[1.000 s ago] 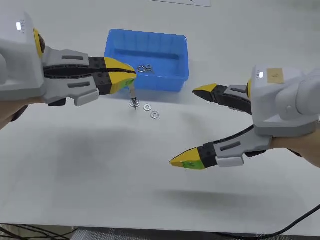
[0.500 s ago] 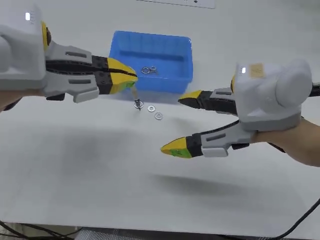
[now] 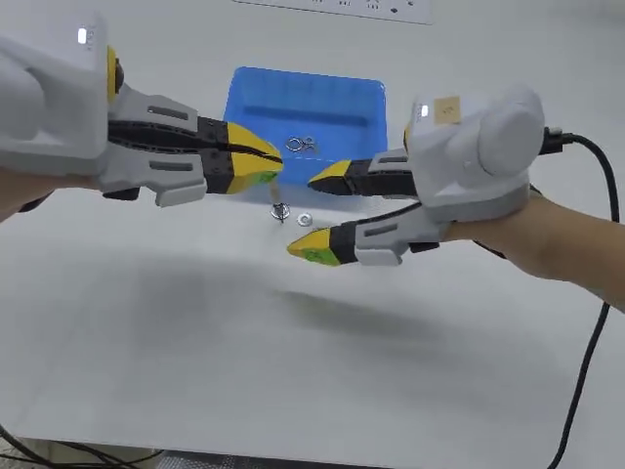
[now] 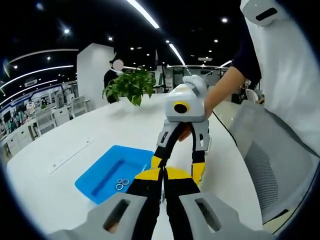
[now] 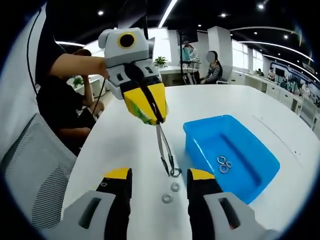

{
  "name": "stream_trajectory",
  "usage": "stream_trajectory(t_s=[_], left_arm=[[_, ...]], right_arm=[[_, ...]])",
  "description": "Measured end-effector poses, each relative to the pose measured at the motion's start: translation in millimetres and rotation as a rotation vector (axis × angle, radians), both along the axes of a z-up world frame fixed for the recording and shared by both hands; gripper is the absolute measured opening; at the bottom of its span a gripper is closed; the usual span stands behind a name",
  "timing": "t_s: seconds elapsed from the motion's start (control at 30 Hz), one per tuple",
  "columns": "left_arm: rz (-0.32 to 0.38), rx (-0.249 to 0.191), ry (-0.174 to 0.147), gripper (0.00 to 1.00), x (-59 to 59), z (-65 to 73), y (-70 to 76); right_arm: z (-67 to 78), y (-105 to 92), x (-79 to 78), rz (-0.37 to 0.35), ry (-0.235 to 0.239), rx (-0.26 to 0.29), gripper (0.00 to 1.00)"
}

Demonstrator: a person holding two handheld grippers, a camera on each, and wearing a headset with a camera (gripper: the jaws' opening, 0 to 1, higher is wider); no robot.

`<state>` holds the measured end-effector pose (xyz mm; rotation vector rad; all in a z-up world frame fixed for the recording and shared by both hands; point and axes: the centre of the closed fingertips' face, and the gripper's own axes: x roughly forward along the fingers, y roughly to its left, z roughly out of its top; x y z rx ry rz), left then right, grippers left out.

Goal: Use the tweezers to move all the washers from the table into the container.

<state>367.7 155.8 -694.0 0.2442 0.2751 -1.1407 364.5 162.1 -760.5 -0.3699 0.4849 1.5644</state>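
Evidently the step in hand was lifting one washer (image 5: 175, 172): the left gripper (image 5: 154, 119), jaws clamped on the tweezers (image 5: 163, 145), held it pinched at the tweezer tips low over the table (image 3: 195, 342), just near of the blue container (image 3: 337, 98). The next move called for a steady carry over the near wall and a release beside the stored washers (image 3: 301, 146). The right gripper (image 3: 311, 215) hung at the right, jaws apart and holding nothing, and its view showed two loose washers (image 5: 175, 186) near the tips, where the head view made out one.
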Motion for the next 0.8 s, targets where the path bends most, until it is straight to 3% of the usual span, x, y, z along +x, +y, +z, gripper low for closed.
stream_trajectory(t_s=[0.07,0.1,0.17,0.2,0.3,0.43,0.8], left_arm=[[-0.003,0.001,0.005,0.05,-1.0,-0.6,-0.1],[0.024,-0.002,0.038,0.05,3.3,-6.8,7.2],[0.018,-0.002,0.040,0.05,4.4,-8.0,8.2],[0.009,0.000,0.040,0.05,-1.2,-2.9,1.5],[0.002,0.011,0.042,0.05,-1.3,-1.2,-0.4],[-0.016,0.006,0.040,0.05,4.3,-2.3,1.5],[-0.025,0.007,0.027,0.05,8.6,-6.0,6.1]], right_arm=[[-0.3,6.8,3.4,0.010,0.003,0.004,0.40],[-0.5,9.2,4.6,0.014,0.001,0.004,0.38],[-1.5,14.4,6.5,0.038,-0.013,0.001,0.30],[-2.0,15.8,7.2,0.051,-0.025,-0.003,0.28],[-2.1,19.8,9.0,0.066,-0.032,-0.007,0.25],[-2.5,23.8,5.5,0.111,-0.039,-0.011,0.18],[-8.2,25.9,1.7,0.155,-0.023,-0.022,0.12]])
